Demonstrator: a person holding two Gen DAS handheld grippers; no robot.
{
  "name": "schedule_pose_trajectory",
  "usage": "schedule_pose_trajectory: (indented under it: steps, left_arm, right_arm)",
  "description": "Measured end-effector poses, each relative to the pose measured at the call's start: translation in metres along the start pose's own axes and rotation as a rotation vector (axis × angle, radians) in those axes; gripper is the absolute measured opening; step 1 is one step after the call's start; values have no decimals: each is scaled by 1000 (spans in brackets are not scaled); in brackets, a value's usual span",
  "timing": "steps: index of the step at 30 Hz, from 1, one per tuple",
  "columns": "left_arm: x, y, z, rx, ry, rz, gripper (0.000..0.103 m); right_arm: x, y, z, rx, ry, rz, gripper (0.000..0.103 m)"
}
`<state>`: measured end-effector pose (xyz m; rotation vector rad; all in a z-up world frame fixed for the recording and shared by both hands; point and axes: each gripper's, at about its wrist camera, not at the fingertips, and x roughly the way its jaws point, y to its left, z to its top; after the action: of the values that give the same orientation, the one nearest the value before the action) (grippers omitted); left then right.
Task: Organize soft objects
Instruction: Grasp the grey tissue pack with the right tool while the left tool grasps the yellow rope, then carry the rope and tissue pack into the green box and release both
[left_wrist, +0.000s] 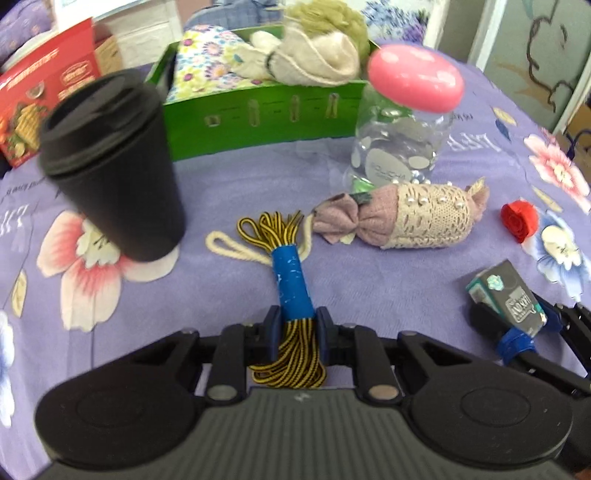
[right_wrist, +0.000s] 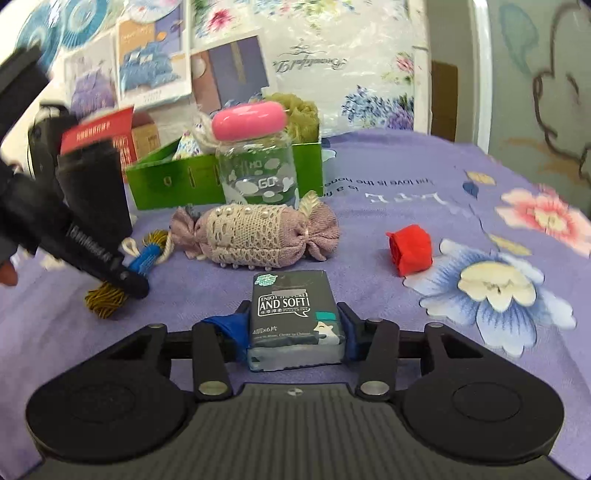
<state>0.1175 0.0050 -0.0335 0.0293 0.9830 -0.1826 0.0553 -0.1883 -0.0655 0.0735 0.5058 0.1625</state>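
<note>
My left gripper (left_wrist: 297, 325) is shut on a bundle of black-and-yellow laces (left_wrist: 288, 365) with a blue sleeve, low over the purple floral cloth. My right gripper (right_wrist: 295, 325) is shut on a dark tissue pack (right_wrist: 291, 317); the pack also shows in the left wrist view (left_wrist: 506, 295). A candy-shaped lace cushion (left_wrist: 413, 218) (right_wrist: 255, 236) lies ahead of both. A green box (left_wrist: 273, 107) (right_wrist: 184, 177) at the back holds soft items: a floral cloth (left_wrist: 207, 62) and a beige plush (left_wrist: 317, 48).
A black lidded cup (left_wrist: 114, 162) stands left. A clear jar with a pink lid (left_wrist: 406, 122) (right_wrist: 255, 158) stands in front of the box. A red fabric rose (left_wrist: 519, 219) (right_wrist: 410, 249) lies right. A cream cord loop (left_wrist: 229, 245) lies by the laces. A red carton (left_wrist: 40, 96) is far left.
</note>
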Motion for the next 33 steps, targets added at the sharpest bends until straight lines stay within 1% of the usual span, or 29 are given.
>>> schedule_pose_trajectory:
  steps: [4, 8, 11, 13, 16, 18, 21, 23, 25, 27, 29, 30, 31, 32, 33]
  left_arm:
    - [-29, 16, -12, -31, -29, -47, 16]
    - [-57, 23, -20, -25, -63, -37, 16]
    - [-74, 31, -16, -29, -58, -61, 16]
    - [-86, 41, -5, -41, -70, -66, 16]
    - [-105, 55, 25, -54, -123, -67, 16]
    - [-113, 61, 54, -43, -161, -72, 16]
    - [-113, 63, 102, -11, -216, -20, 16]
    - [-102, 64, 136, -6, -227, 6, 16]
    - [-82, 65, 169, -9, -214, 13, 16]
    - [-58, 67, 197, -19, -184, 40, 16]
    - [-32, 67, 218, -21, -162, 86, 18]
    - [-19, 68, 228, -29, -142, 114, 23]
    - [-8, 70, 235, -28, -130, 132, 52]
    - [-1, 71, 240, -25, -123, 155, 73]
    - [3, 72, 241, -27, -136, 173, 83]
  right_arm:
    - [-26, -3, 7, 62, -37, 50, 32]
    - [-46, 11, 22, 35, -91, 91, 32]
    - [-52, 21, 37, 25, -112, 153, 32]
    - [-52, 27, 54, 11, -127, 214, 32]
    - [-48, 34, 91, -42, -177, 268, 32]
    - [-39, 37, 120, -94, -212, 268, 32]
    - [-8, 35, 168, -154, -227, 244, 32]
    - [24, 29, 197, -168, -202, 220, 32]
    - [58, 23, 215, -189, -157, 187, 32]
    - [93, 17, 223, -197, -103, 165, 32]
    - [123, 13, 226, -191, -39, 181, 33]
    - [138, 11, 226, -184, -3, 185, 34]
    - [149, 10, 225, -182, 16, 173, 34]
    - [156, 10, 226, -186, 16, 154, 35]
    - [159, 11, 226, -192, 3, 139, 35]
